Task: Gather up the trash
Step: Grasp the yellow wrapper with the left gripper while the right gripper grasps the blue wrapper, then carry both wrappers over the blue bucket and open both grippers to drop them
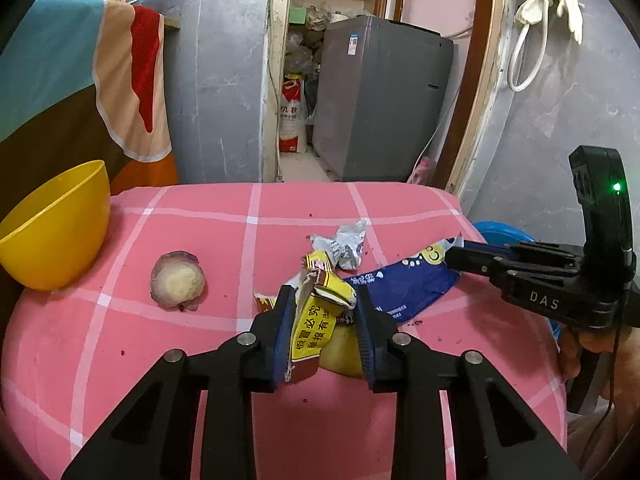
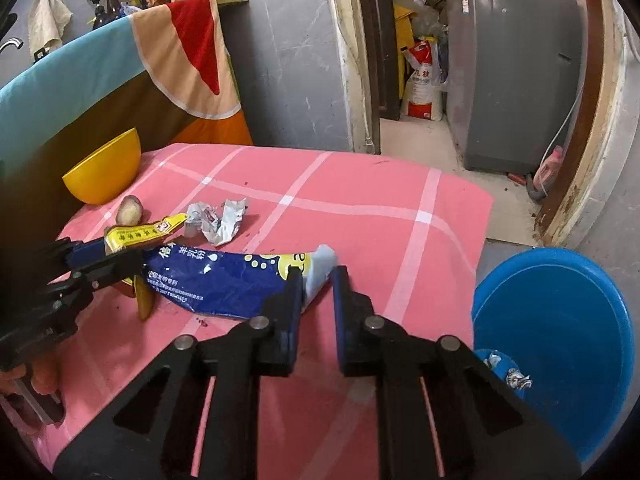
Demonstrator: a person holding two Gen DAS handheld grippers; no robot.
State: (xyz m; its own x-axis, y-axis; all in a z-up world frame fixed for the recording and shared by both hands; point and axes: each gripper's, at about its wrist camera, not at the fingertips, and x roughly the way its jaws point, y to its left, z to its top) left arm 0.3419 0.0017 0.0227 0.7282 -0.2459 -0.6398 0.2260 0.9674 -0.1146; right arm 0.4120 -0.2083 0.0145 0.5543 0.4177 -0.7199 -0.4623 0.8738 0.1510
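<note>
On the pink checked cloth [image 1: 200,360] lies a crumpled yellow wrapper [image 1: 316,324] with printed characters. It sits between the fingers of my left gripper [image 1: 322,294], and both pads press on it. A blue foil bag [image 2: 216,280] lies flat beside it. My right gripper [image 2: 317,274] is shut on the bag's pale curled end at the table's right side. The right gripper [image 1: 460,258] also shows from the side in the left wrist view, and the left gripper [image 2: 110,256] shows in the right wrist view. A yellow-green peel [image 2: 144,300] lies partly under the wrapper.
A crumpled silver wrapper [image 1: 344,244] and a cut purple-skinned vegetable piece [image 1: 178,280] lie further back. A yellow bowl [image 1: 56,224] stands at the left edge. A blue basin [image 2: 560,288] with scraps in it sits on the floor below the table's right edge.
</note>
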